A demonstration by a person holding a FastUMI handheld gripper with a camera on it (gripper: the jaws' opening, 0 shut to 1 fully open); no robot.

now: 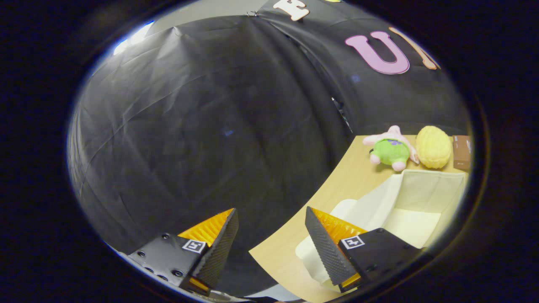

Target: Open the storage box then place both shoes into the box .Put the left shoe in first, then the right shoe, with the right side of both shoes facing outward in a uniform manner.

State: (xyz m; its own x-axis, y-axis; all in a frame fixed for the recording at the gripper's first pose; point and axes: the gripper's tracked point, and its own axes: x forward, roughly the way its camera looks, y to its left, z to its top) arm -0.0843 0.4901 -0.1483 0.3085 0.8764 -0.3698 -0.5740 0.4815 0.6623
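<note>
My gripper point(271, 235) is open, its two black and orange fingers spread wide with nothing between them. It hangs past the edge of the wooden table point(337, 189), facing the black cloth wall. The cream storage box point(421, 198) stands open on the table just beyond the right finger point(326, 248). Its inside looks bare as far as I can see. A white flap or lid point(311, 252) of the box lies flat on the table beside that finger.
Beyond the box, a pink and green plush toy point(387, 149) and a yellow plush ball point(433, 147) sit at the table's far end. A small brown carton point(462, 151) stands next to the ball. The black cloth wall point(202, 139) hangs close ahead.
</note>
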